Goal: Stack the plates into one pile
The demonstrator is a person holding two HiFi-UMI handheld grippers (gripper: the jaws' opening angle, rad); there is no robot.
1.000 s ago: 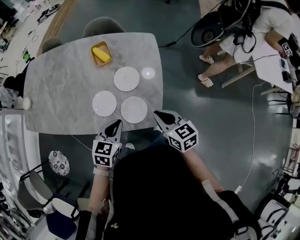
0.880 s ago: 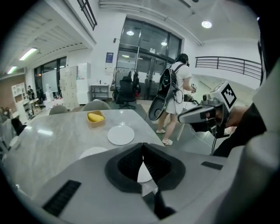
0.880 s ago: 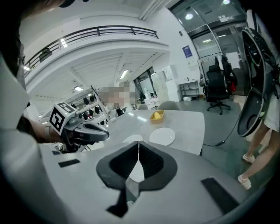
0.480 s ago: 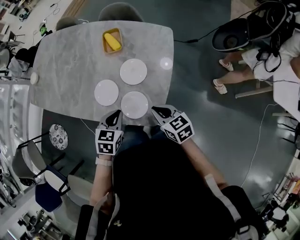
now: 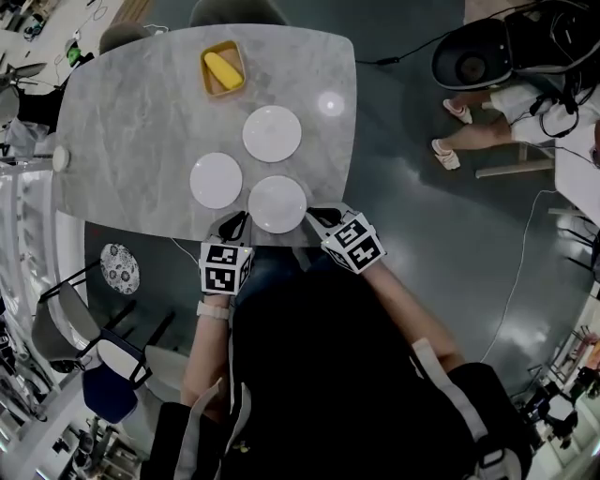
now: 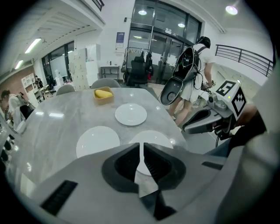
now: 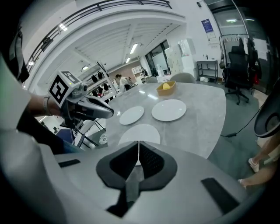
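The left gripper and right gripper, both closed and empty, have sunk beside the nearest plate, mid-frame. No plates are stacked yet.

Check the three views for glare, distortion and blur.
Head view: sharp, with one round lamp glare on the table, right of the far plate. Left gripper view: fisheye bending, dark corners, light streaks on the tabletop. Right gripper view: same fisheye bending, railing curved.
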